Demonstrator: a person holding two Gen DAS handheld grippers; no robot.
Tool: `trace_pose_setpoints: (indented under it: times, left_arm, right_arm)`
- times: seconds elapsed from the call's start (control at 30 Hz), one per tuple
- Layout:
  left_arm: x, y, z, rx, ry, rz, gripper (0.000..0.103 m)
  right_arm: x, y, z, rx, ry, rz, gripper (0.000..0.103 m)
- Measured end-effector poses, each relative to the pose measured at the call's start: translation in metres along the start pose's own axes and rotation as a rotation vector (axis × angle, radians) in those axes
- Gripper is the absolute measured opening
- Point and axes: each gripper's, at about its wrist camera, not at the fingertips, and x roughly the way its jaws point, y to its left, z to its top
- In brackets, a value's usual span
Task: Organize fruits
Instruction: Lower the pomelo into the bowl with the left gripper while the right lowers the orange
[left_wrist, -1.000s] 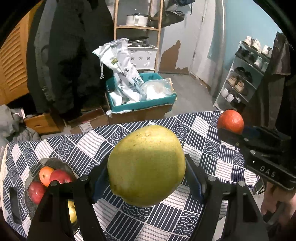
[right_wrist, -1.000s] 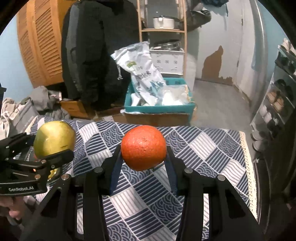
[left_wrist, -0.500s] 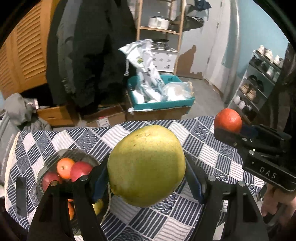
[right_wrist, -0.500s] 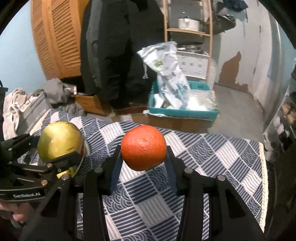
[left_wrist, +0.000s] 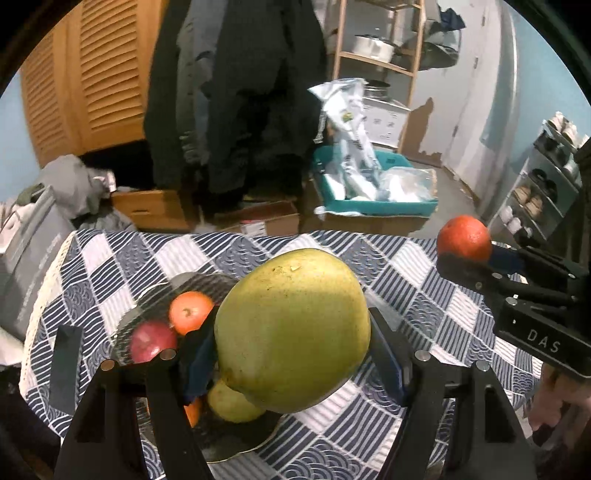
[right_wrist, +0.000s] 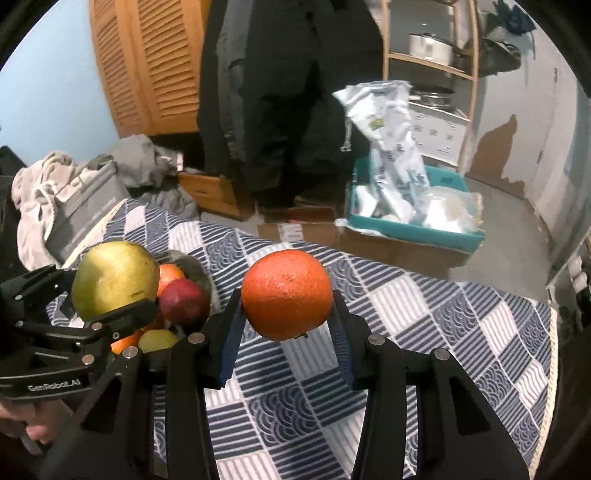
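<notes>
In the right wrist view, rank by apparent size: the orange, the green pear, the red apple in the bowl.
1. orange, though nearest the camera, so unsure.
2. green pear, close to the orange in apparent size.
3. red apple, clearly smallest, partly hidden.

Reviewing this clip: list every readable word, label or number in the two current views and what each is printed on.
"DAS": on the black body of the right gripper, left wrist view.
"GenRobot.AI": on the black body of the left gripper, right wrist view.
Print on the white bag and on the cardboard box label: too blurred to read.
</notes>
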Motion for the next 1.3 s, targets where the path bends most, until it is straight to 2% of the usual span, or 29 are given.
trace_pose_setpoints:
  times: [0.2, 0.63, 1.1, 1.3]
  left_arm:
    - [0.006, 0.030, -0.007, -0.033, 0.014, 0.052, 0.076]
    - [0.031, 0.082, -0.031, -0.122, 0.099, 0.101, 0.076]
    - [0.064, 0.106, -0.051, -0.186, 0.213, 0.104, 0.076]
    - [0.071, 0.106, -0.054, -0.181, 0.247, 0.110, 0.076]
  right_arm:
    - [0.020, 0.023, 0.006, -0.025, 0.023, 0.038, 0.044]
    - [0.062, 0.063, 0.006, -0.067, 0.089, 0.117, 0.044]
    - [0.107, 0.089, -0.009, -0.098, 0.200, 0.163, 0.044]
    - [0.115, 0.095, -0.013, -0.102, 0.231, 0.191, 0.044]
